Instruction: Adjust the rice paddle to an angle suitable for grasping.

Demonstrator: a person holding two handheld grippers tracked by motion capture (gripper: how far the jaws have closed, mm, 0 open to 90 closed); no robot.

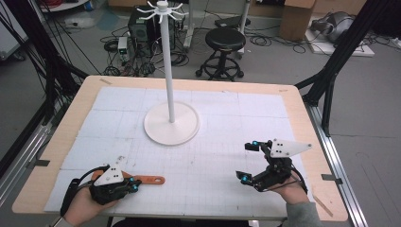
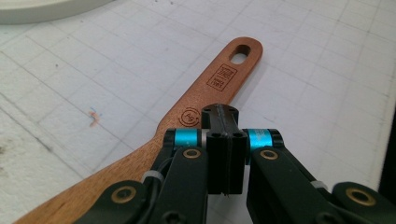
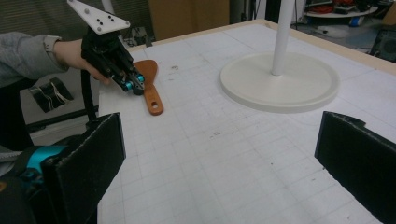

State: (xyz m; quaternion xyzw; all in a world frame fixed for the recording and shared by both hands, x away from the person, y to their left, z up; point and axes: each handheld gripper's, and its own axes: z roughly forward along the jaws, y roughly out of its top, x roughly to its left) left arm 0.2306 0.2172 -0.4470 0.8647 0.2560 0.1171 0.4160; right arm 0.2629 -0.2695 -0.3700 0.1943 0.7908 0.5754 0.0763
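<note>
A person is sitting at a tabletop [image 1: 56, 142] with a pale wood border and a white gridded mat, holding a hand-held gripper in each hand.

The left hand-held gripper [image 1: 133, 185] is resting low near the front left of the mat, its two black jaws pressed together with no gap. In the left gripper view, the left hand-held gripper [image 2: 219, 116] is sitting with its closed tips directly over the neck of a flat, reddish-brown wooden spatula [image 2: 205, 98]. Whether the tips are touching the wood is hard to tell. The spatula is lying flat on the mat, its handle with an oval hanging hole stretching ahead of the jaws and its broad blade running back beneath the gripper body. From above, the wooden spatula [image 1: 150, 179] is poking out to the right of that gripper.

The right hand-held gripper [image 1: 249, 161] is hovering at the front right, well apart from the spatula, with its jaws standing wide apart and nothing between them.

A white hanging stand [image 1: 171, 124] with a round base, tall pole and hooked top is standing beyond both grippers, near the middle of the mat.
</note>
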